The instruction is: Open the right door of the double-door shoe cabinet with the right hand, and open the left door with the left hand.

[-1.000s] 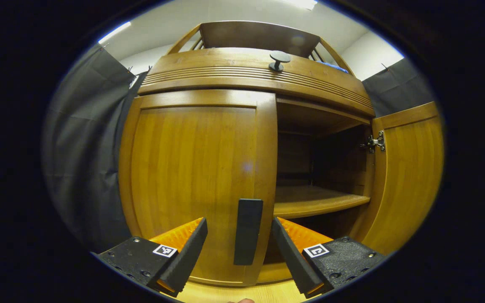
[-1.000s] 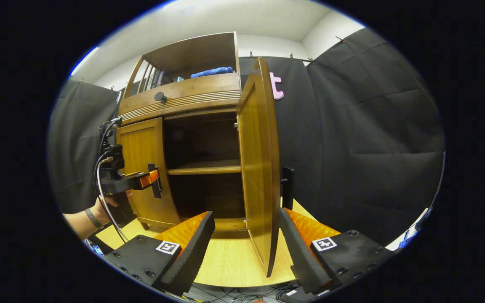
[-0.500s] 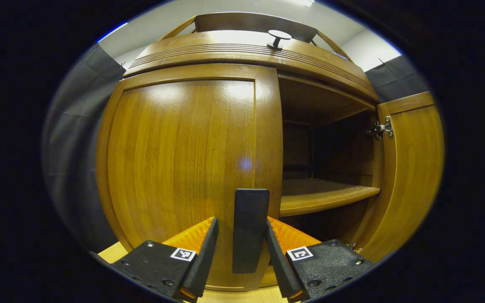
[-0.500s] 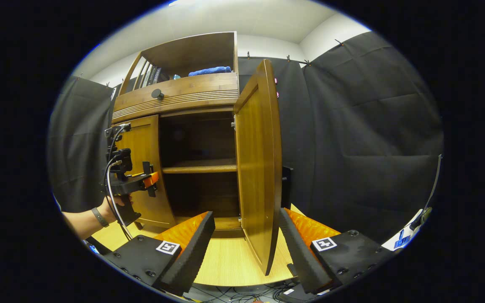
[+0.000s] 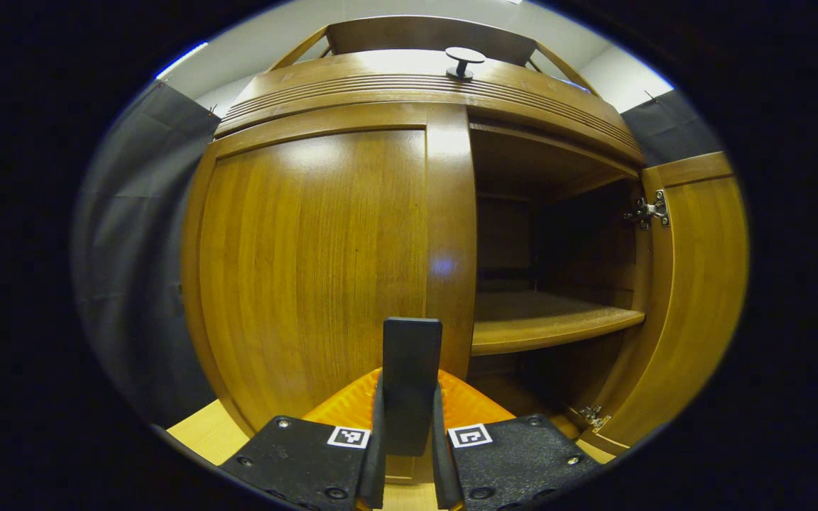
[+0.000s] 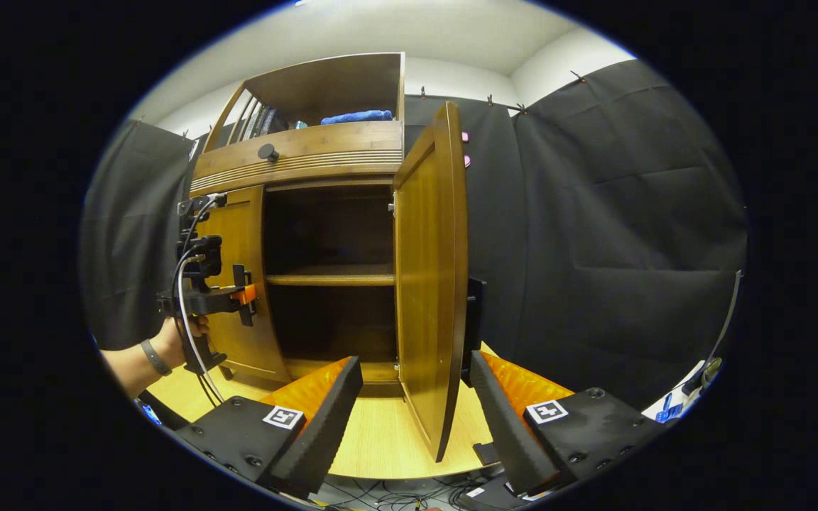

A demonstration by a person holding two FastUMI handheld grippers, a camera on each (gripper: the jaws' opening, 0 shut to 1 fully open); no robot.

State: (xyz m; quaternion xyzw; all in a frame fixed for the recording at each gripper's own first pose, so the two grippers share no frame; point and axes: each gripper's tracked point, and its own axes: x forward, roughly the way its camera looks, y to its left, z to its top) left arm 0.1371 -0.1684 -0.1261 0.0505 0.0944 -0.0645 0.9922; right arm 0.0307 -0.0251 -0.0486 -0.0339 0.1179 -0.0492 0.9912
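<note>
Wood cabinet is half done: right door stands swung wide out, edge-on between the right gripper fingers, which are spread apart and touch nothing, so that side reads as finished. Step in hand is the left door, which sits flush and closed. Left gripper has its fingers pinched on the dark bar handle at that door's inner edge; right gripper view has it at the same spot, held by a hand with a wristband. Grip looks made, so the next move I'd judge is a pull straight back, then an arc out toward the left around the hinge side, keeping the pinch square so the flat handle doesn't slip. Interior is dark with one bare shelf; nothing seen inside to snag. Right door hinge is visible on the open door's inner face. Drawer band above carries a round knob, clear of the swing. Upper open shelf holds a blue cloth and some upright items, not in play. Black cloth wall hangs just beside the cabinet's left side, likely the only thing the door could brush at full swing. Floor board in front carries nothing; cables lie below its edge
</note>
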